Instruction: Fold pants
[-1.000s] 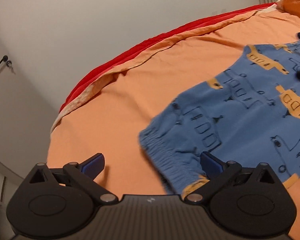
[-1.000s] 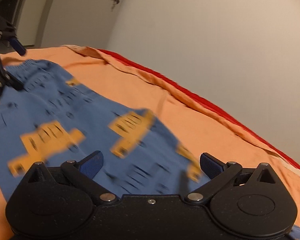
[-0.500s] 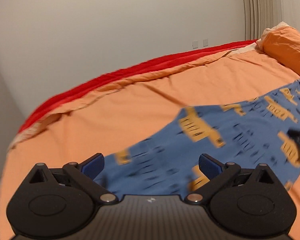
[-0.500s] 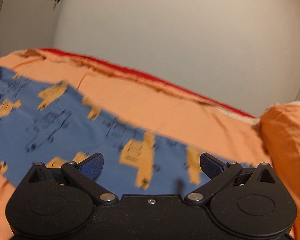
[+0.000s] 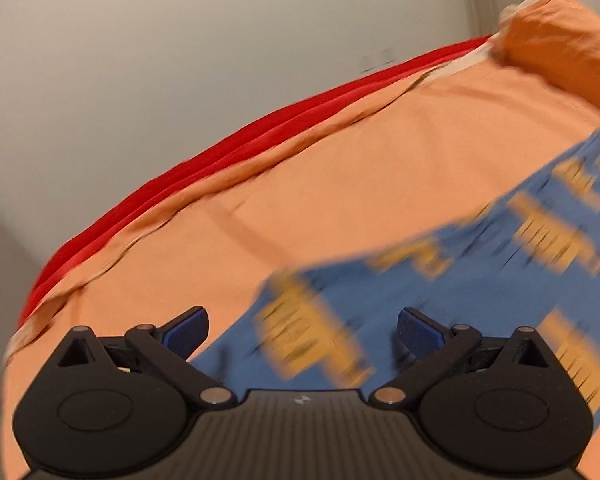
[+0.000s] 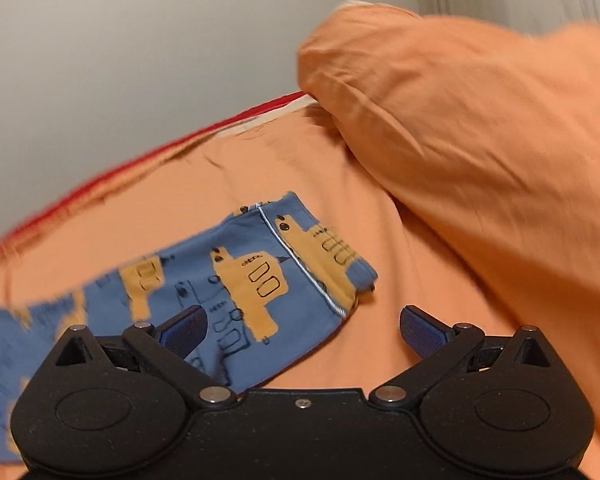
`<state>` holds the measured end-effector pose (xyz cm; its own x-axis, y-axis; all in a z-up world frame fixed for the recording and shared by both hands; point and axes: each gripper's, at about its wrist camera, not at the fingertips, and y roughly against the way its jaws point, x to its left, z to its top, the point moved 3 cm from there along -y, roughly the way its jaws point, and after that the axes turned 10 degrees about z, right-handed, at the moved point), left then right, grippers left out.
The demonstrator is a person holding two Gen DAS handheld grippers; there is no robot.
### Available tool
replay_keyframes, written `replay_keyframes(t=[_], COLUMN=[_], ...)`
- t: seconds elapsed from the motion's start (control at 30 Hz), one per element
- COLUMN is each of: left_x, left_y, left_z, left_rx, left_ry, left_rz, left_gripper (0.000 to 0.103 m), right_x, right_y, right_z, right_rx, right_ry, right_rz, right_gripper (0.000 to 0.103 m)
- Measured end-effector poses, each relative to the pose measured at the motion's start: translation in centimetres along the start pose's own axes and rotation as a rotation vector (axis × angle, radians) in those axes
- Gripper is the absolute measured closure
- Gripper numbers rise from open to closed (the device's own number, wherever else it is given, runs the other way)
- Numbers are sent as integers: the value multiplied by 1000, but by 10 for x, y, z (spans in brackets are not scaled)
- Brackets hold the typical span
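Observation:
Blue pants (image 5: 440, 284) with yellow vehicle prints lie flat on an orange bed sheet (image 5: 340, 168). The left wrist view is blurred; my left gripper (image 5: 303, 330) hovers open over the pants, its blue pads spread wide with nothing between them. In the right wrist view the leg end of the pants (image 6: 260, 280), with its hem and a pale seam line, lies just ahead. My right gripper (image 6: 303, 330) is open above that leg end, its left pad over the cloth and its right pad over bare sheet.
An orange pillow (image 6: 480, 140) rises close on the right of the right wrist view and shows again as the pillow (image 5: 564, 40) in the left wrist view. A red bed edge (image 5: 220, 148) runs along the grey wall (image 5: 180, 60).
Both views have swept to the right along the pants, from the elastic waist side toward the leg end and the pillow. Both grippers have stayed open and empty.

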<state>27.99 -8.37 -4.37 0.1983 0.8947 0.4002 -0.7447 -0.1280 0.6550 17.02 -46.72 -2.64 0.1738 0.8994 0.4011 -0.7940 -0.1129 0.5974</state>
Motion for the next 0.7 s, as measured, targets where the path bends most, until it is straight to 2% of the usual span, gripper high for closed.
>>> replay_keyframes(t=[0.1, 0.17, 0.27, 0.33, 0.47, 0.53, 0.6, 0.7], left_x=[-57, -98, -160, -197, -247, -264, -273, -270], left_y=[-12, -20, -30, -38, -48, -51, -57, -65], left_z=[56, 86, 121, 137, 149, 148, 144, 139], left_rx=[-21, -43, -70, -70, -89, -113, -128, -130], left_ry=[-32, -78, -155, -191, -250, -293, -317, -276], left_rz=[-148, -222, -306, -350, -401, -397, -387, -431], left_gripper=[0, 0, 0, 0, 0, 0, 0, 0], right_x=[-6, -10, -22, -33, -47, -53, -59, -69], right_y=[-6, -7, -6, -11, -14, -17, -17, -20], right_z=[-8, -7, -3, -1, 3, 4, 5, 5], right_rx=[23, 0, -35, -40, -70, -79, -88, -97], right_ry=[-92, -123, -175, -210, -258, -283, -321, -386], right_rz=[101, 137, 186, 189, 180, 172, 164, 161], right_gripper=[1, 1, 5, 9, 30, 41, 58, 73])
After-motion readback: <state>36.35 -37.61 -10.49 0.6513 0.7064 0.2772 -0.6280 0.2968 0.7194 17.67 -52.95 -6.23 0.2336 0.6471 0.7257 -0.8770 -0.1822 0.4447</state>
